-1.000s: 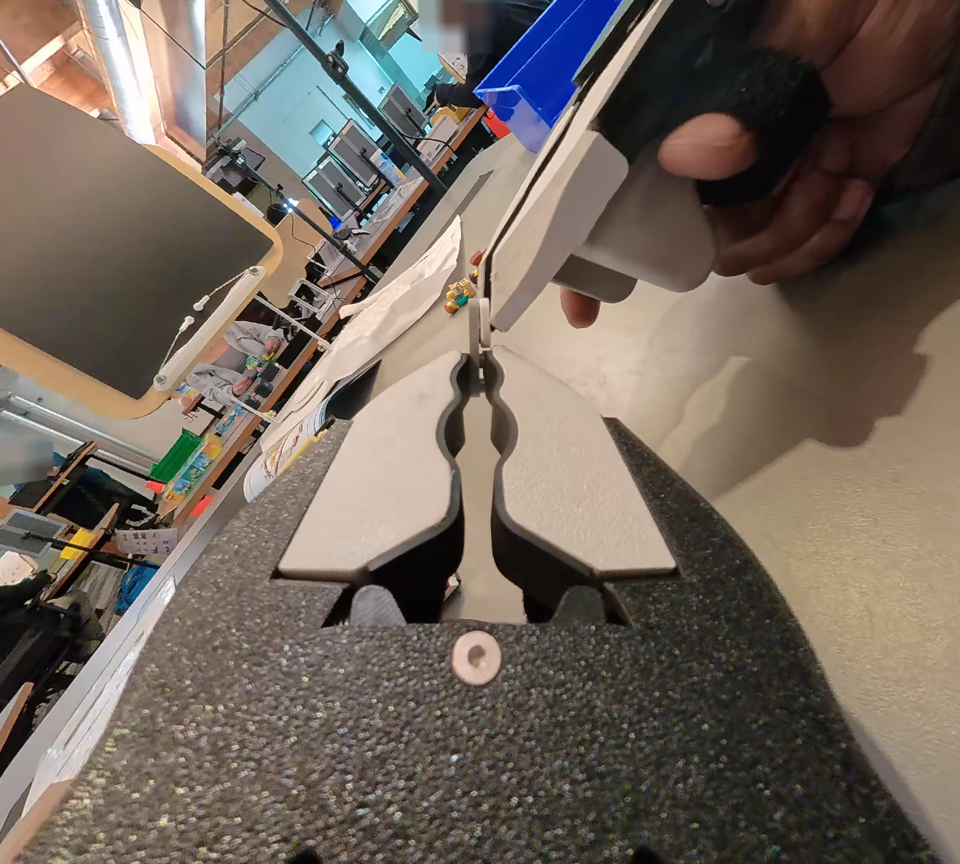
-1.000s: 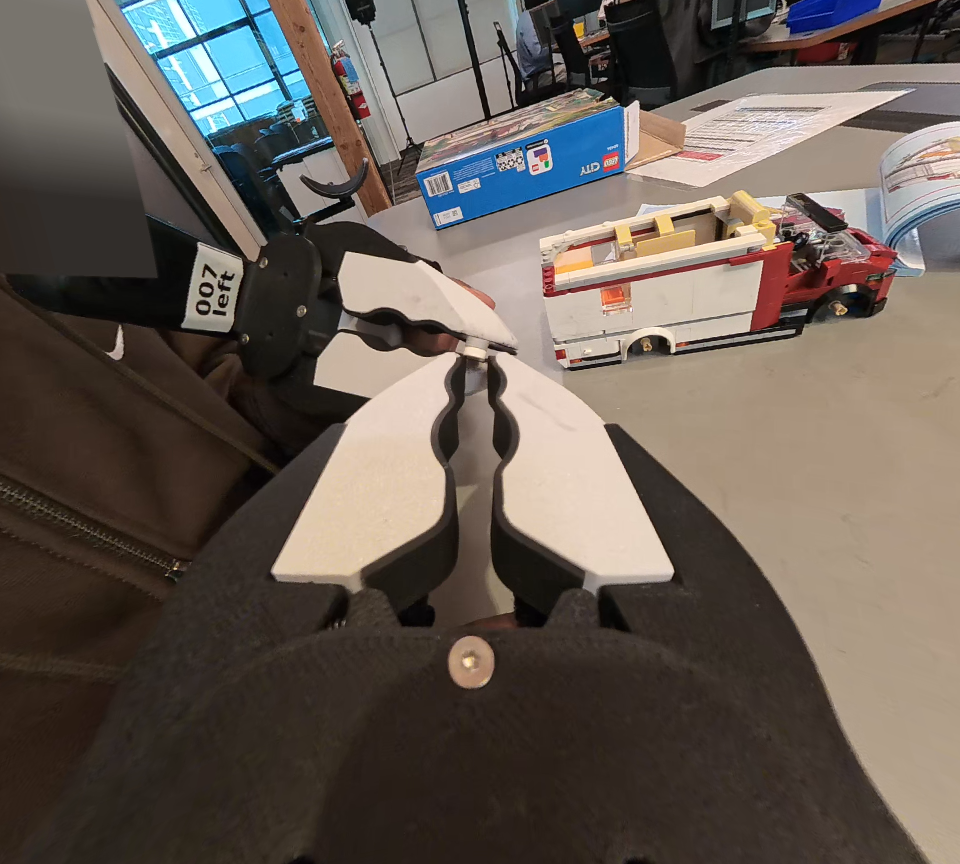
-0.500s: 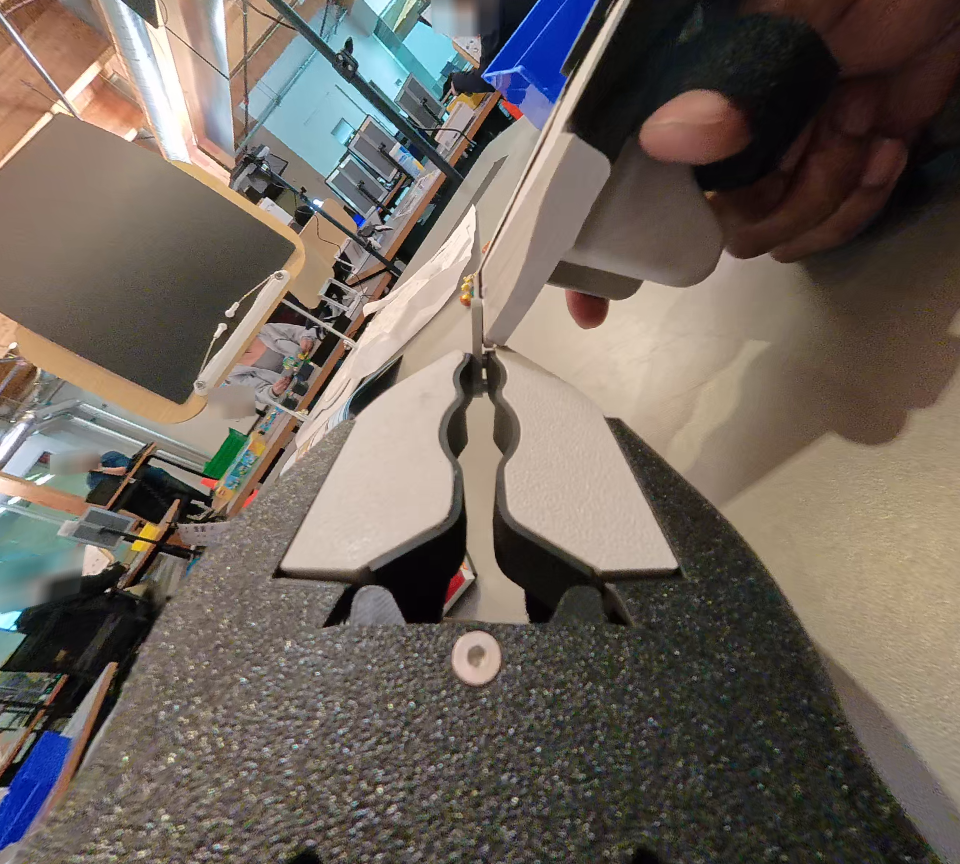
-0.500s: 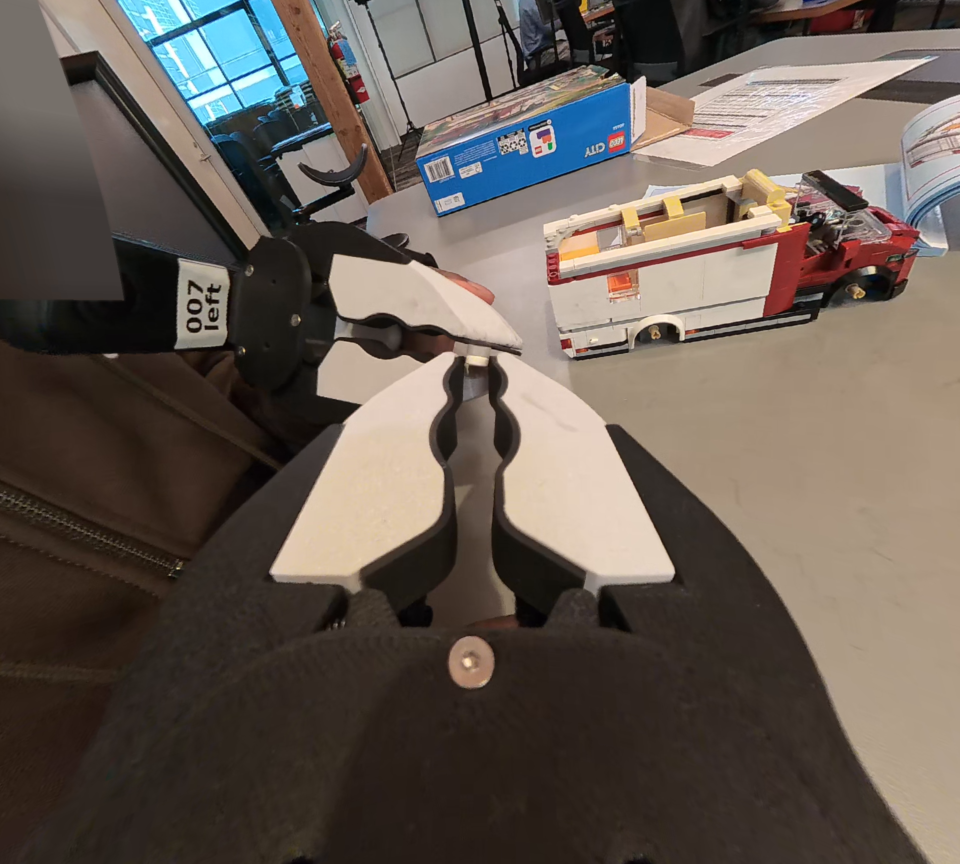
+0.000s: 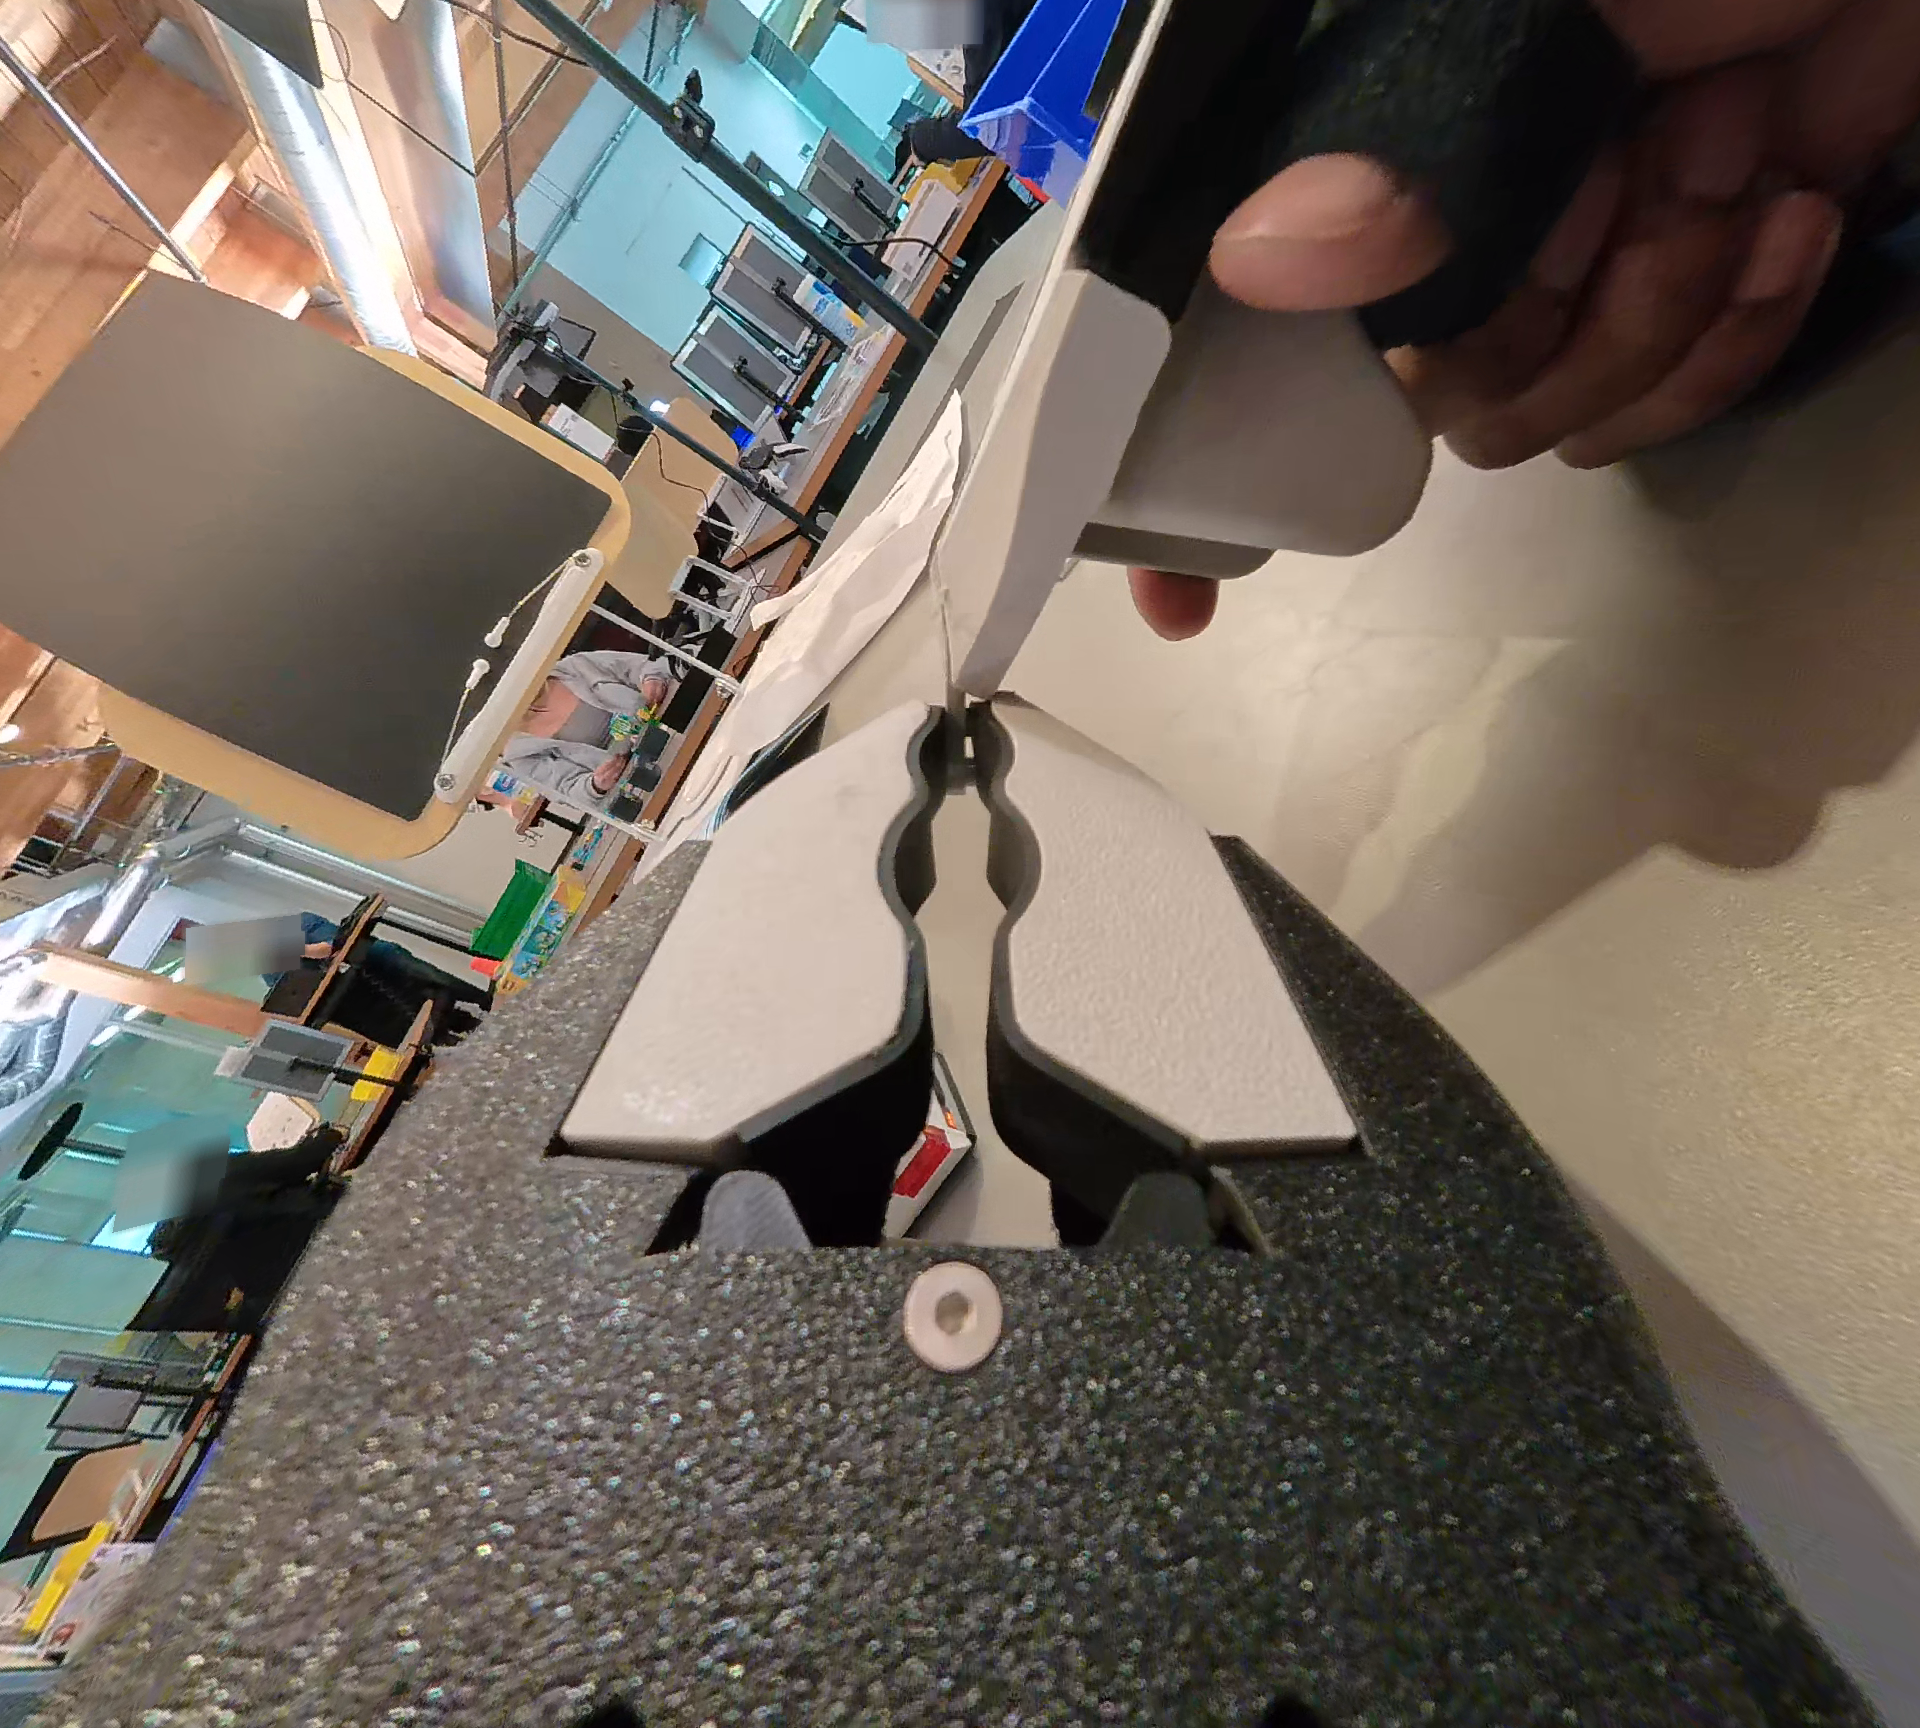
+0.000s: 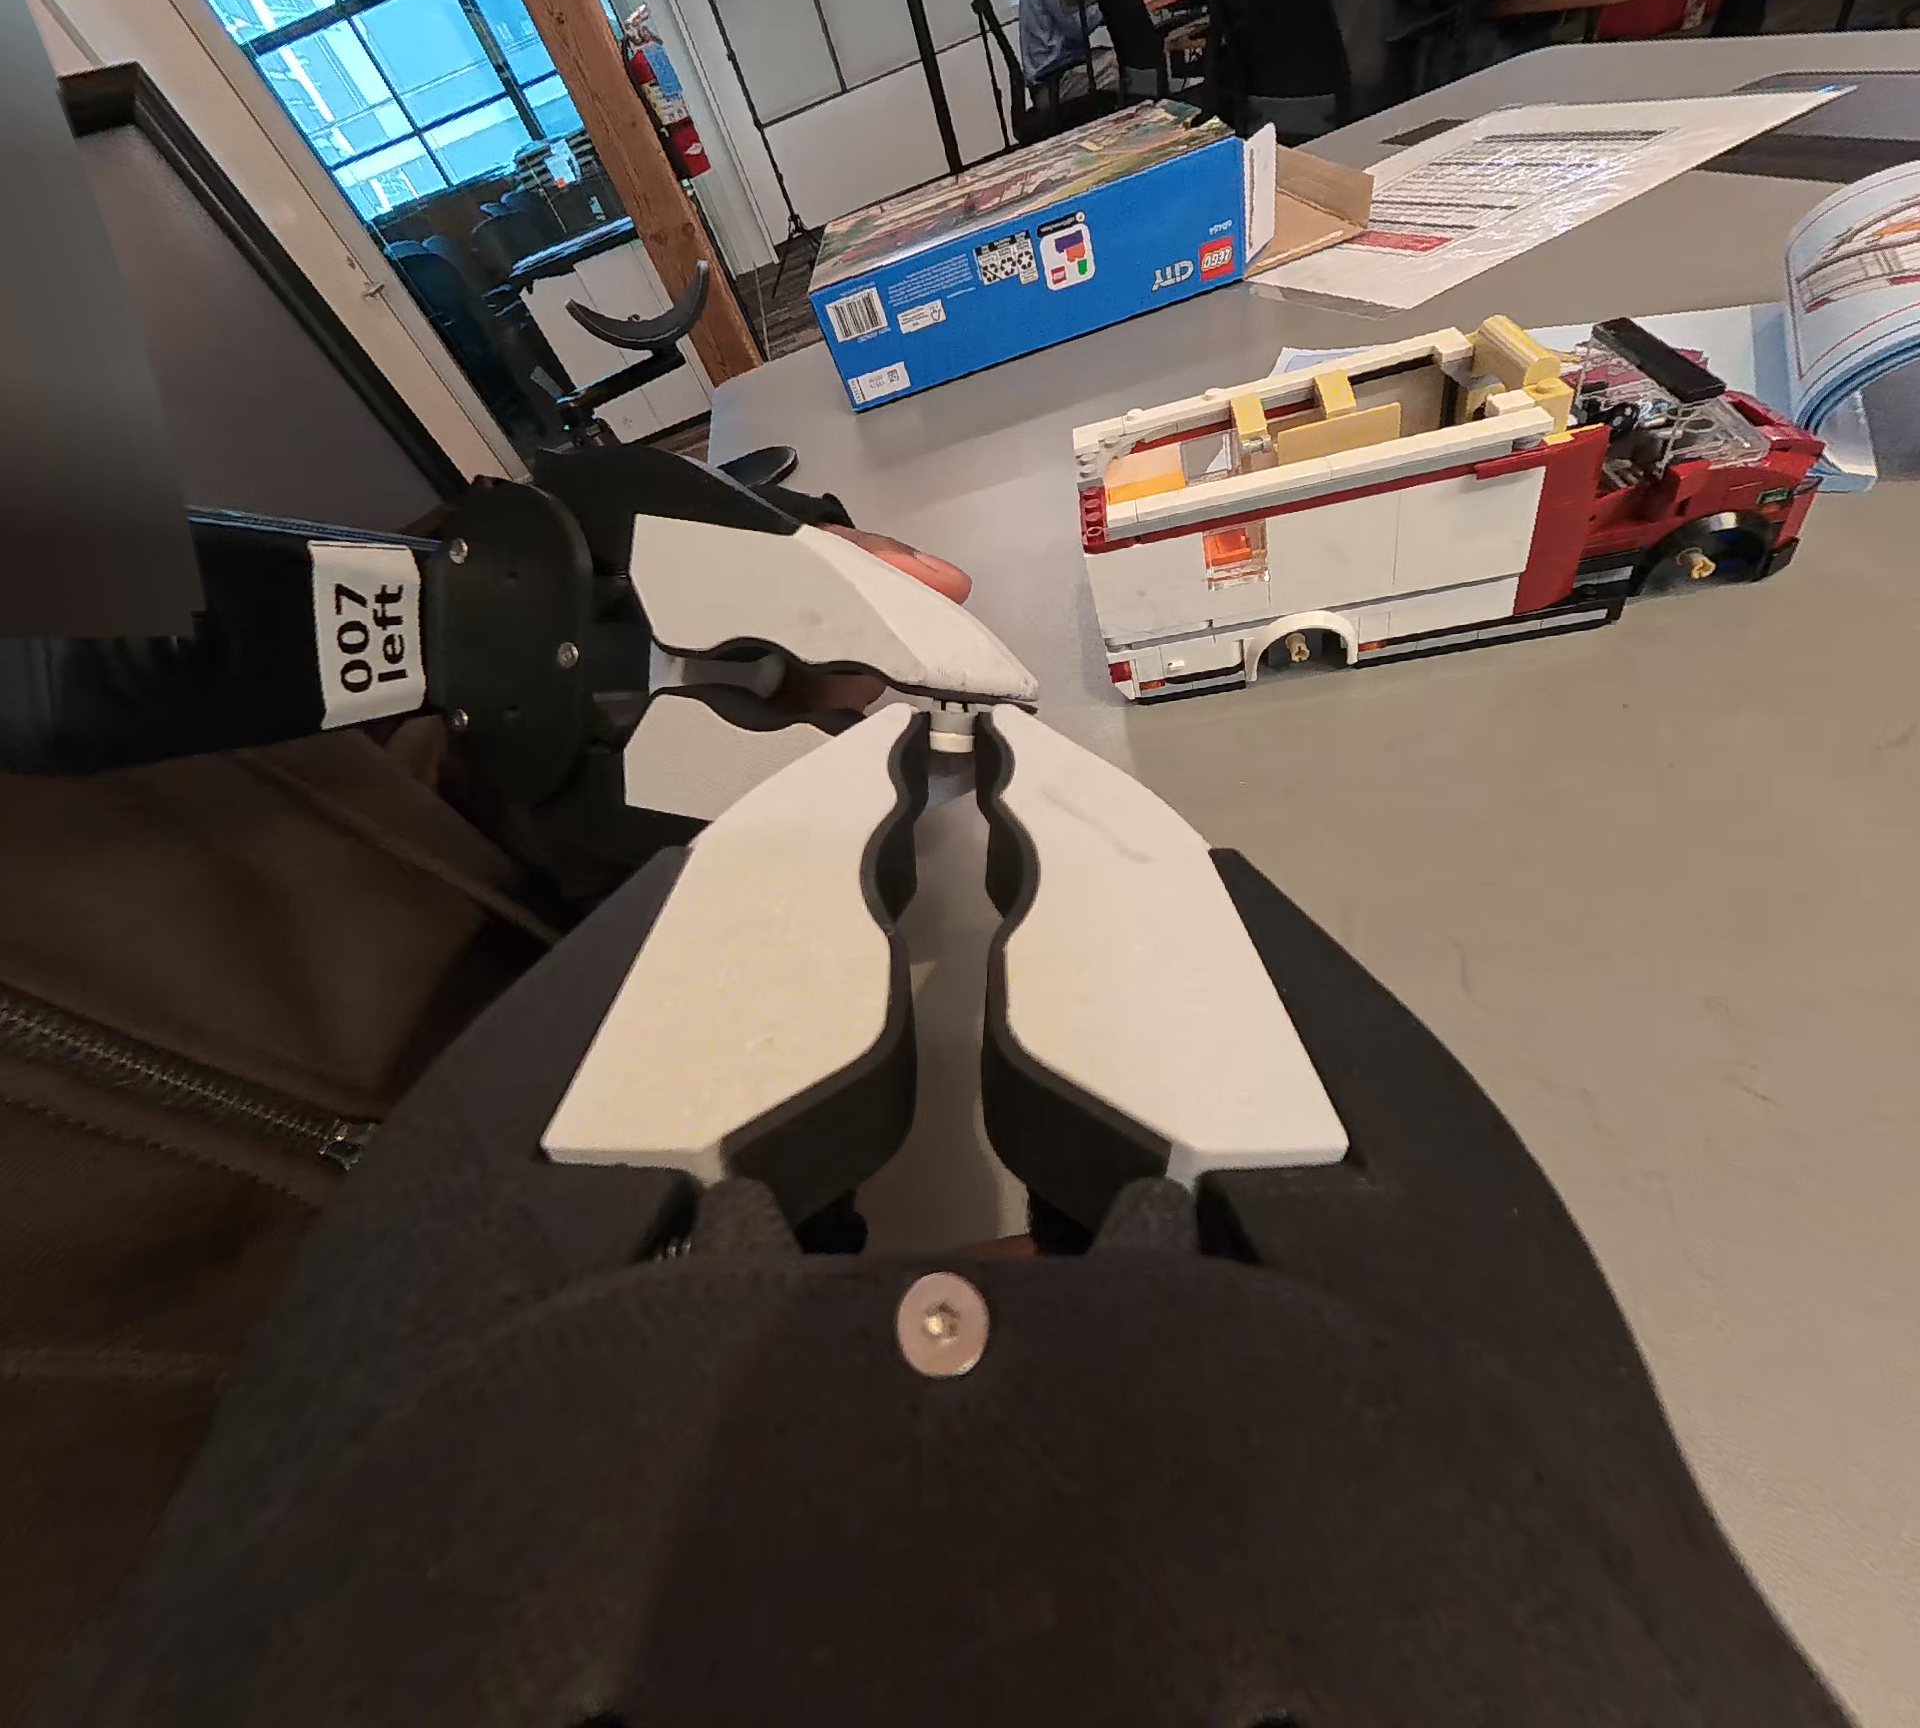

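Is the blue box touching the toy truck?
Apart. The right wrist view shows bare grey table between the blue box and the toy truck.

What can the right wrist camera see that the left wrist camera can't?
Only the right view shows the toy truck, blue box and open booklet. Only the left view shows the black board, blue bin and the hand on the right hand-held gripper. Both show the grey table and the two hand-held grippers meeting tip to tip on a small white piece, the left hand-held gripper too.
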Motion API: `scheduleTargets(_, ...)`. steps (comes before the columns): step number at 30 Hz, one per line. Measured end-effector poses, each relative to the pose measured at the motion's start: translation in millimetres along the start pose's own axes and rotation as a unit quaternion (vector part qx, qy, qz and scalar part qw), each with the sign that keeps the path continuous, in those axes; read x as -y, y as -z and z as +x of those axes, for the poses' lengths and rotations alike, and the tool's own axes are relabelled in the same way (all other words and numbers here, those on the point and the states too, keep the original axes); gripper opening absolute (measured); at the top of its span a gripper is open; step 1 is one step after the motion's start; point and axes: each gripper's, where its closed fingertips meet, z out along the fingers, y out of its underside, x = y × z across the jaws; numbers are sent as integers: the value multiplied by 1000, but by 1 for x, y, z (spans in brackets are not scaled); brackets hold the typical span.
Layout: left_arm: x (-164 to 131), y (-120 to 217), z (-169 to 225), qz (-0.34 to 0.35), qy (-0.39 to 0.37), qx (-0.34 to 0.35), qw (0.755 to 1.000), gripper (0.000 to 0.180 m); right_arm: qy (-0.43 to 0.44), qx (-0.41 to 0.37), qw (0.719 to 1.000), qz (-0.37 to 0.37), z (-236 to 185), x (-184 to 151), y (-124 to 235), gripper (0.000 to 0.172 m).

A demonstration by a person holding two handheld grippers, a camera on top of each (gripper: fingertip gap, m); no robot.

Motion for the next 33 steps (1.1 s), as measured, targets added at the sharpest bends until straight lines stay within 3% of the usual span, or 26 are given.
scheduleTargets(17, 2, 1, -3, 14, 10, 4, 1000, 5, 50, -31, 998, -34, 4, -7, 6, 8)
scheduleTargets(33, -2, -3, 1, -2, -24, 7, 1000, 5, 28, -20, 999, -24, 0, -5, 4, 8)
